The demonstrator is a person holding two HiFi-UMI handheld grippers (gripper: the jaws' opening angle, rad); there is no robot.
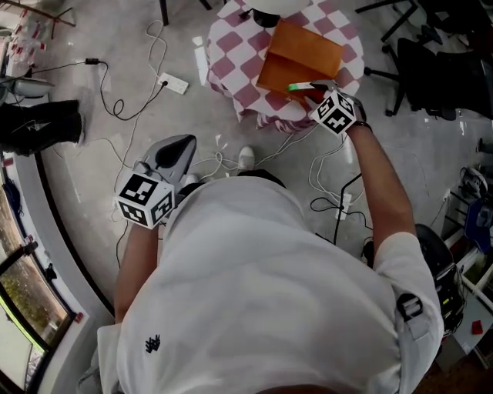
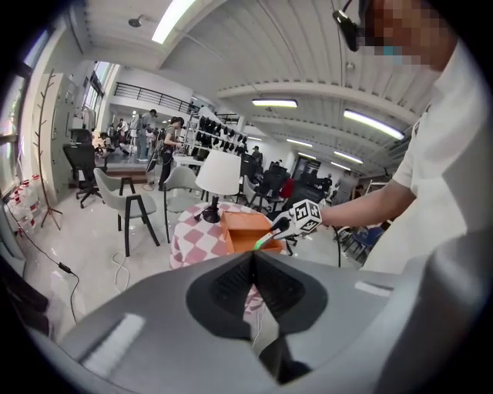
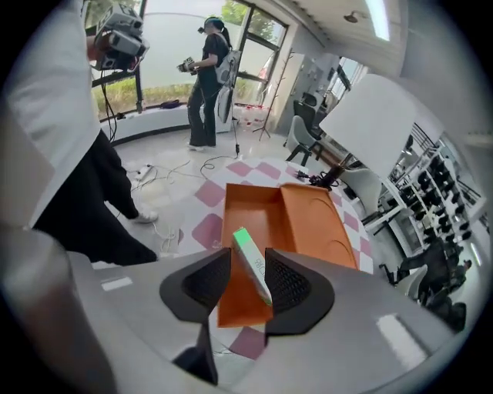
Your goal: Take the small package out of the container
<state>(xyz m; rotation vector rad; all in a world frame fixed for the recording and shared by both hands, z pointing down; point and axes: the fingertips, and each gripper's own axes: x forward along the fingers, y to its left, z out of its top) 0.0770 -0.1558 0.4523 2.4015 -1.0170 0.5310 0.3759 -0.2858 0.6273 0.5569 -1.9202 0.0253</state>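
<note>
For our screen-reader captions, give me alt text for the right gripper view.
A small white package with a green end stands tilted between the right gripper's parted jaws, above an open orange container on a pink-and-white checked table. A person stands in the background.

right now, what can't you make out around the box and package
- print on the small package: too small, right gripper view
- near end of the orange box: hidden behind the right hand-held gripper, right gripper view
- the lamp: cut off by top edge, head view
</note>
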